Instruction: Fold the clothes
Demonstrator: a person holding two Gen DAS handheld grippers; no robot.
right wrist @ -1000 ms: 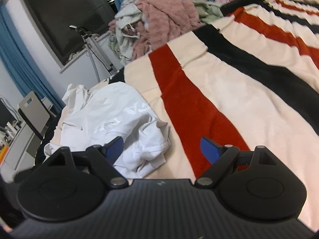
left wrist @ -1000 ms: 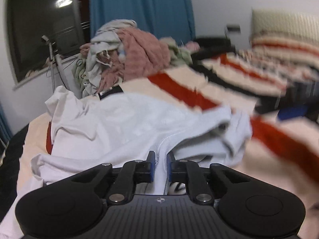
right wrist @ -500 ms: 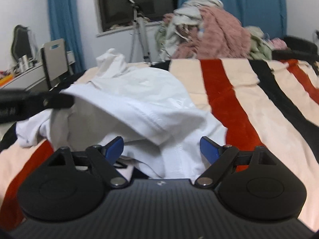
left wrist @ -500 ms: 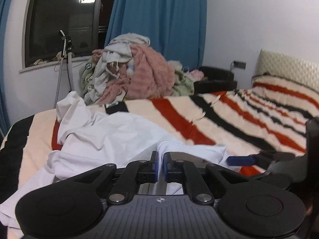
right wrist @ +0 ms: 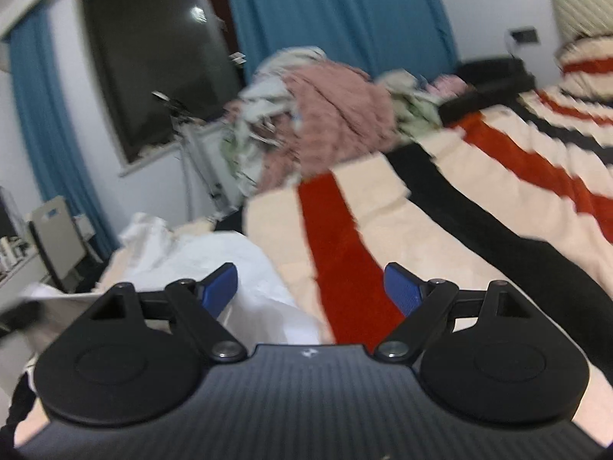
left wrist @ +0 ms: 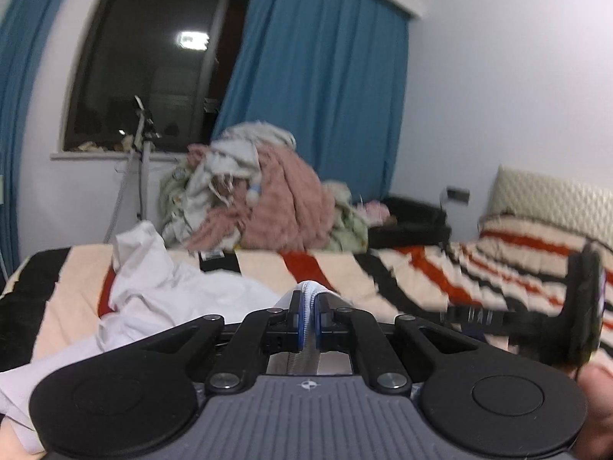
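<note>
A white garment (left wrist: 172, 291) lies crumpled on the striped blanket (left wrist: 402, 287) at the bed's near left. My left gripper (left wrist: 307, 303) is shut on a ribbed white edge of it, and the edge stands lifted above the bed. A black finger (left wrist: 475, 314) of my right gripper shows at the right of the left wrist view. In the right wrist view my right gripper (right wrist: 310, 287) stands open over the white garment (right wrist: 249, 268) and the blanket's red stripe (right wrist: 337, 253). Nothing is between its blue pads.
A heap of pink, grey and green clothes (left wrist: 260, 199) sits at the bed's far side under blue curtains (left wrist: 318, 96). A tripod (left wrist: 143, 161) stands by the dark window. A chair (right wrist: 53, 237) is left of the bed, and a black bag (left wrist: 413, 222) lies beyond it.
My left gripper has risen with the garment's edge pinched in it, so the cloth now hangs lifted. The right gripper has swung from over the garment toward the striped blanket, still open.
</note>
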